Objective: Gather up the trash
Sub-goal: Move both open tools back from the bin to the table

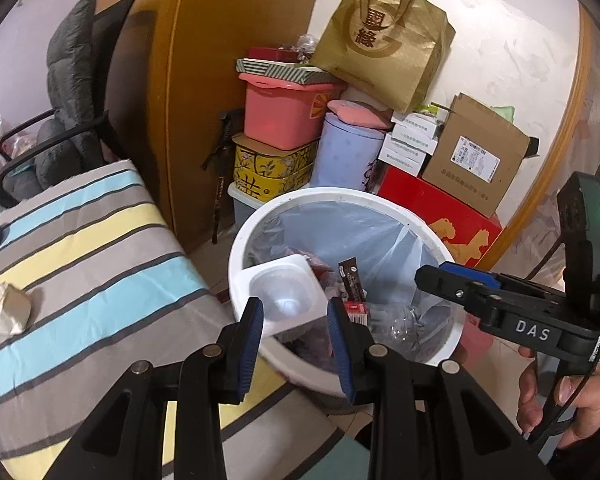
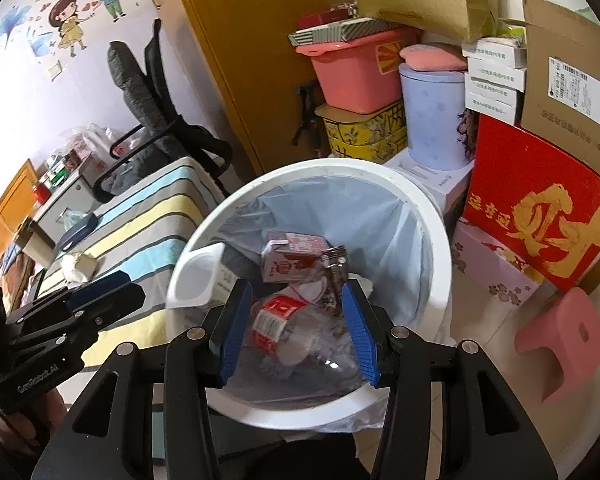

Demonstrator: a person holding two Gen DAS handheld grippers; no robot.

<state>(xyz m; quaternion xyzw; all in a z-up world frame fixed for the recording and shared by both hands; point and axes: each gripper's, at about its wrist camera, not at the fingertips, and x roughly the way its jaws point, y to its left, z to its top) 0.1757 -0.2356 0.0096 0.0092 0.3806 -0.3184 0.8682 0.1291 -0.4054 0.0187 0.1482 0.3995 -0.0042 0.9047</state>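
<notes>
A white round trash bin point(image 1: 240, 248) with a clear liner stands beside the striped bed; it also shows in the right wrist view point(image 2: 436, 240). A white plastic cup point(image 1: 284, 292) lies at the bin's near rim, just beyond my open left gripper point(image 1: 296, 328), apart from both pads; it shows at the left rim in the right wrist view point(image 2: 198, 276). My right gripper point(image 2: 296, 328) is open and empty over the bin, above a milk carton point(image 2: 290, 260) and a crushed bottle point(image 2: 276, 320). A crumpled white wad point(image 1: 2, 312) lies on the bed, also in the right wrist view point(image 2: 78, 266).
Stacked boxes, a pink tub point(image 1: 284, 116), a lilac bin point(image 1: 348, 156) and a red gift box point(image 1: 432, 208) crowd the wall behind the trash bin. A pink stool point(image 2: 560, 336) stands right of it. An office chair point(image 1: 68, 92) stands beyond the bed point(image 1: 100, 240).
</notes>
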